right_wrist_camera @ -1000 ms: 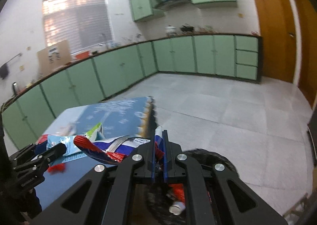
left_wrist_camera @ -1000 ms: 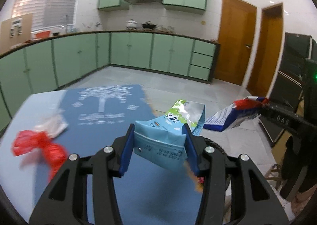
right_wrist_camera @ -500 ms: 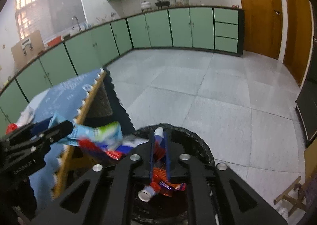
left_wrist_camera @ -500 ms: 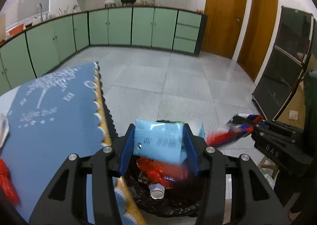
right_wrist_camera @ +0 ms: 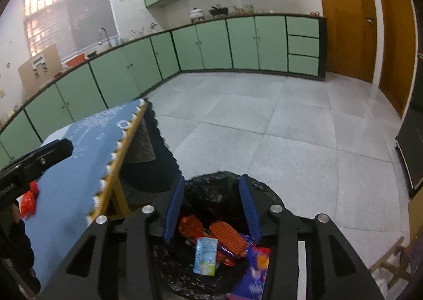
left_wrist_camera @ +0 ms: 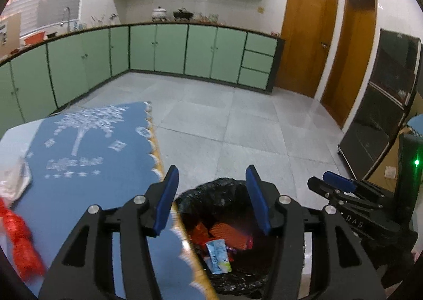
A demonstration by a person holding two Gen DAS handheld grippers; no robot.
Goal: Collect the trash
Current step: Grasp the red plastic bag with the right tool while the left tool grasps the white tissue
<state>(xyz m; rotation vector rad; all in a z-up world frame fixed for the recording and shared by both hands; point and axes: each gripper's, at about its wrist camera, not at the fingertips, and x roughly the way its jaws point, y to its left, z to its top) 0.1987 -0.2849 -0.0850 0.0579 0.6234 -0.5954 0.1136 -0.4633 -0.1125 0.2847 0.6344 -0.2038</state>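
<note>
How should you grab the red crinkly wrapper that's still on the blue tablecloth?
Probably pinch the red wrapper across its narrow twisted middle, coming down from above. It lies long and scrunched on the blue tablecloth, so that waist looks like the thinnest part for open jaws to close around. Its lower end is blurred.

a black-lined trash bin stands on the floor just beside the table edge, its mouth open. inside it a light blue and green pouch lies flat on top of the pile, with an orange ridged wrapper and a red wrapper behind it and a purple packet slumped against the near right wall. on the blue tablecloth, a crumpled red wrapper lies near the left edge, with a crumpled white wrapper just beyond it.
</note>
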